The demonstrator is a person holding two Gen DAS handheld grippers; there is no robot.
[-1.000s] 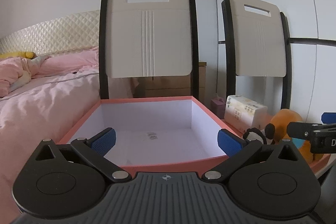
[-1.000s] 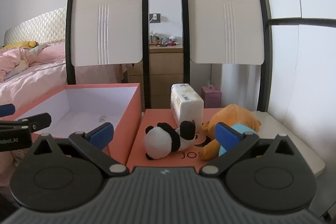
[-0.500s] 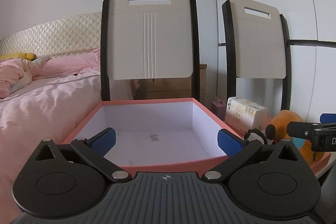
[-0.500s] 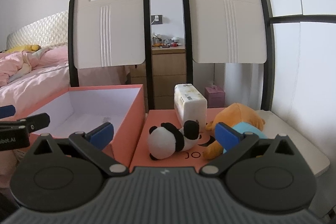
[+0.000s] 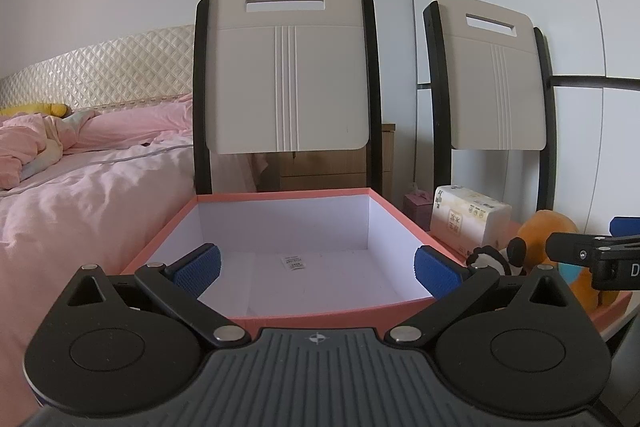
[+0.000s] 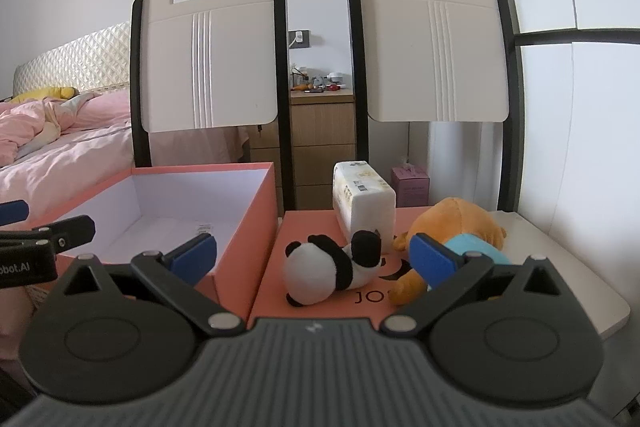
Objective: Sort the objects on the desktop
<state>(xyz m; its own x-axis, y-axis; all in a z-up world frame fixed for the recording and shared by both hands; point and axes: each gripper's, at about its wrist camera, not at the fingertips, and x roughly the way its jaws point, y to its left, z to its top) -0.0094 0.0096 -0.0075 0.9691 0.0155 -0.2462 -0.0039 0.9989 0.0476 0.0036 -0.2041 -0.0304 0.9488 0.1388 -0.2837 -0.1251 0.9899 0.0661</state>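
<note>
An open pink box (image 5: 312,191) with a white inside stands in front of my left gripper (image 5: 316,267), which is open and empty at its near rim. The box also shows in the right wrist view (image 6: 244,227). To its right a flat pink lid (image 6: 320,223) carries a panda plush (image 6: 324,267), a white tissue pack (image 6: 364,203) and an orange plush in a blue shirt (image 6: 460,227). My right gripper (image 6: 312,255) is open and empty, just short of the panda. The panda (image 5: 496,259), tissue pack (image 5: 468,223) and orange plush (image 5: 552,231) show at the right of the left wrist view.
Two white folding chair backs (image 6: 208,59) (image 6: 432,47) stand behind the box and lid. A pink bed (image 5: 80,195) lies to the left. A wooden drawer unit (image 6: 320,139) and a small pink box (image 6: 410,185) are behind. The lid rests on a white seat (image 6: 560,259).
Both views have risen slightly, so the box and toys sit lower in frame. Both grippers stay open and empty. Nothing on the lid has moved.
</note>
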